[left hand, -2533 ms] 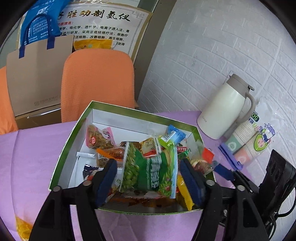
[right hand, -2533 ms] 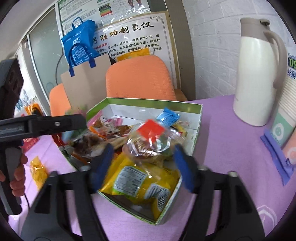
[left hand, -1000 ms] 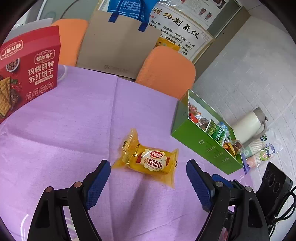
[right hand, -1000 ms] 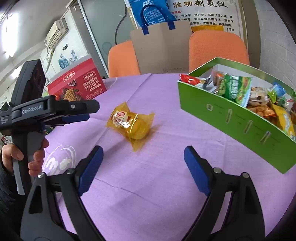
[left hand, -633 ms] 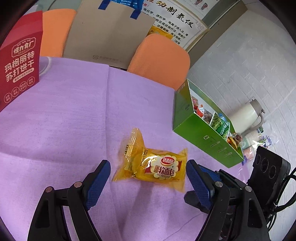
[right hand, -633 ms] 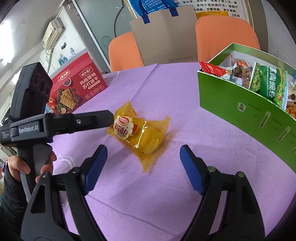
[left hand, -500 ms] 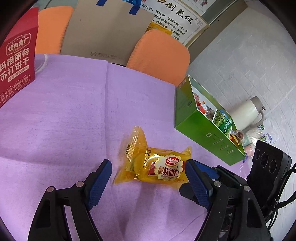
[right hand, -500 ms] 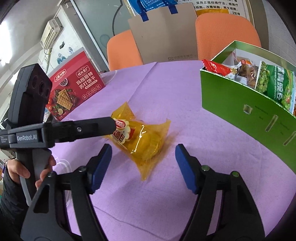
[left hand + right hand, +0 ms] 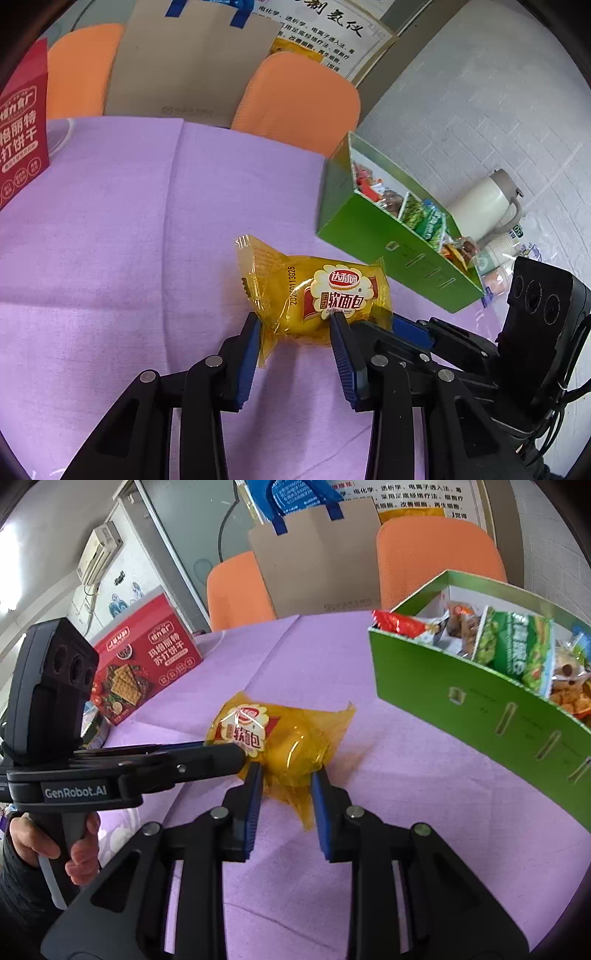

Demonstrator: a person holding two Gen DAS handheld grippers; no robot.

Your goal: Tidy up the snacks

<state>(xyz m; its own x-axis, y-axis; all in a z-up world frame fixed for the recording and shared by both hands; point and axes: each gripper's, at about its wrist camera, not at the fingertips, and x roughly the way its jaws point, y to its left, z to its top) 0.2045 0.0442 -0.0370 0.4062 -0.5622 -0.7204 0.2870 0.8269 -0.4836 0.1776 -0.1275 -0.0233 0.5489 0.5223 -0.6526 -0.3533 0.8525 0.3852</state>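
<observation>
Both claws have just been closing on the yellow bread packet (image 9: pixel 314 295) lying on the purple counter (image 9: pixel 129 240): left claw (image 9: pixel 293 328) and right claw (image 9: pixel 286 781) clench it, left of the green snack box (image 9: pixel 461 701).

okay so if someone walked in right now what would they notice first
Probably the yellow bread packet mid-table on the purple cloth, with both claws, left claw and right claw, having just closed onto it from two sides. Next, the green snack box, crammed full, to the right.
</observation>
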